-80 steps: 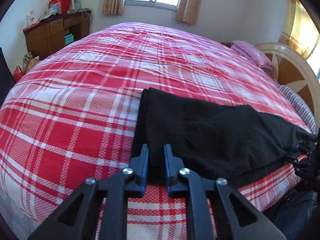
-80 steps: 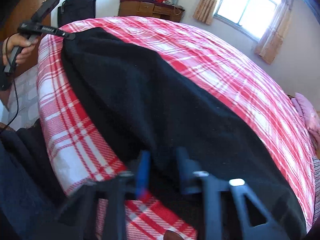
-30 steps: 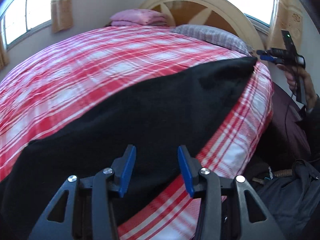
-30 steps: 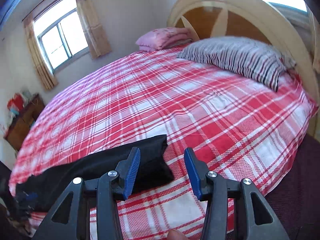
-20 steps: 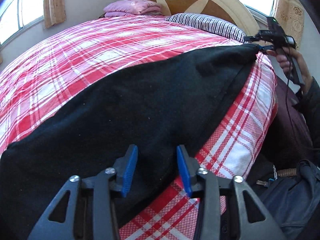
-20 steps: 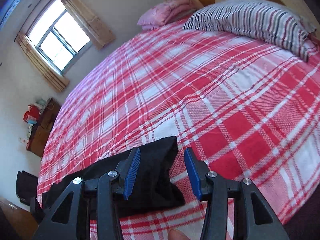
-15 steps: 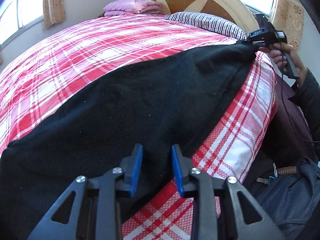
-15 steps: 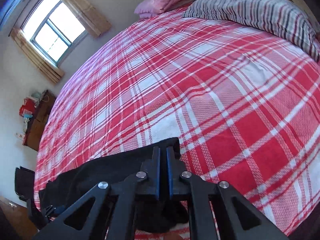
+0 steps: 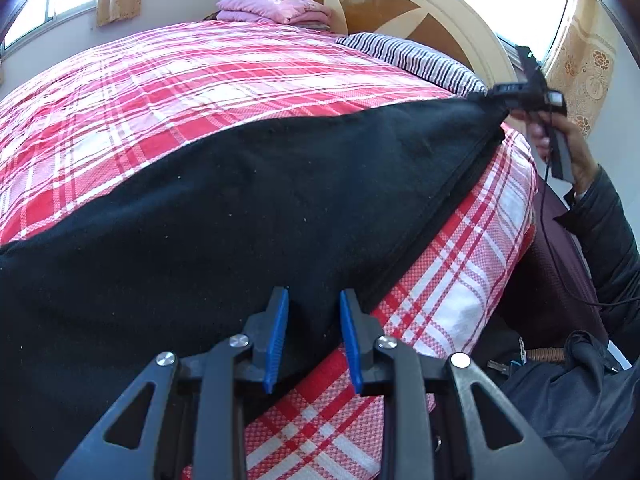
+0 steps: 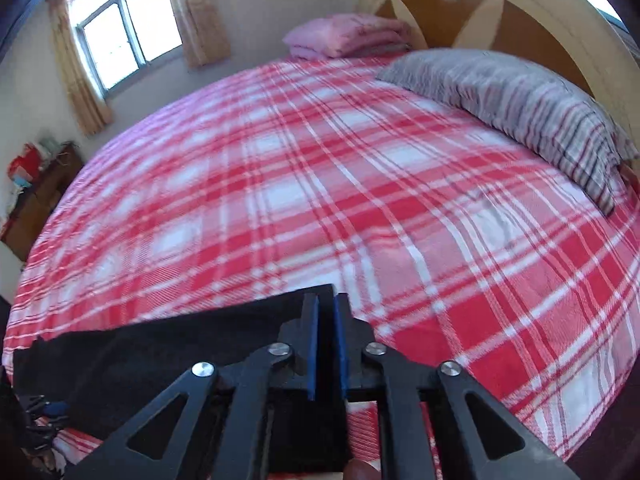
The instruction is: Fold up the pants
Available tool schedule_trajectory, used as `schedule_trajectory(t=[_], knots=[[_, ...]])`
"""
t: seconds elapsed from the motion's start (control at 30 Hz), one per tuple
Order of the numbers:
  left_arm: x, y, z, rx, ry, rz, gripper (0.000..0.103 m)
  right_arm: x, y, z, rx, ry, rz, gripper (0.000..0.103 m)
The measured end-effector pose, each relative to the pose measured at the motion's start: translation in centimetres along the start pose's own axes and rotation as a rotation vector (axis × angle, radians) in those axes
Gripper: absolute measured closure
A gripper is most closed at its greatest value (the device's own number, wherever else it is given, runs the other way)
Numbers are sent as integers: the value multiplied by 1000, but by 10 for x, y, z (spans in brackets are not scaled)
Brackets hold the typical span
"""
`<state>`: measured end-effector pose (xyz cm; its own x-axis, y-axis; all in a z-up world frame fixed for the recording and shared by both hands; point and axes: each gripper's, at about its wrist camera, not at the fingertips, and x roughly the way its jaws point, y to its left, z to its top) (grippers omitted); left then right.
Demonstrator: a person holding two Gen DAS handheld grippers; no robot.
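Black pants (image 9: 240, 208) lie stretched along the near edge of a red plaid bed (image 9: 200, 80). My left gripper (image 9: 314, 300) is open, its blue pads over the near hem of the pants. In the left wrist view my right gripper (image 9: 486, 98) holds the far corner of the pants, slightly raised. In the right wrist view my right gripper (image 10: 326, 300) is shut on the pants (image 10: 180, 344) at their corner.
A striped pillow (image 10: 520, 108) and a folded pink blanket (image 10: 348, 34) lie by the wooden headboard (image 10: 500, 12). A wooden dresser (image 10: 36, 196) stands by the far wall. My dark-sleeved arm (image 9: 604, 216) and a dark bag (image 9: 568, 400) are beside the bed's edge.
My right gripper closed on the corner of the pants and lifted it slightly. My left gripper narrowed, then opened a little, staying over the near hem.
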<state>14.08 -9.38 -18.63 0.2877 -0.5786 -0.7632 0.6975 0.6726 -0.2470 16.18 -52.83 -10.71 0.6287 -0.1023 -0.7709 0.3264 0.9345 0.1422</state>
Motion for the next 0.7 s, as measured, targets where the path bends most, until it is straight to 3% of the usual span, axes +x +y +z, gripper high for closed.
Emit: schedule_trajectory(t=[0.07, 0.27, 0.43, 0.53, 0.63, 0.7], knots=[[-1, 2, -2, -10, -4, -8, 75, -6, -15, -13, 53, -4, 45, 70], [-1, 5, -2, -26, -7, -18, 75, -37, -48, -42, 151, -27, 89, 69], [-3, 4, 2, -21, -1, 0, 75, -34, -60, -23, 180, -38, 114, 69], [-8, 0, 10, -9, -15, 26, 75, -7, -62, -3, 231, 15, 202, 69], [-9, -4, 22, 0, -21, 32, 75, 30, -48, 10, 223, 124, 289, 69], [-6, -9, 30, 14, -14, 27, 75, 41, -31, 11, 160, 152, 269, 90]])
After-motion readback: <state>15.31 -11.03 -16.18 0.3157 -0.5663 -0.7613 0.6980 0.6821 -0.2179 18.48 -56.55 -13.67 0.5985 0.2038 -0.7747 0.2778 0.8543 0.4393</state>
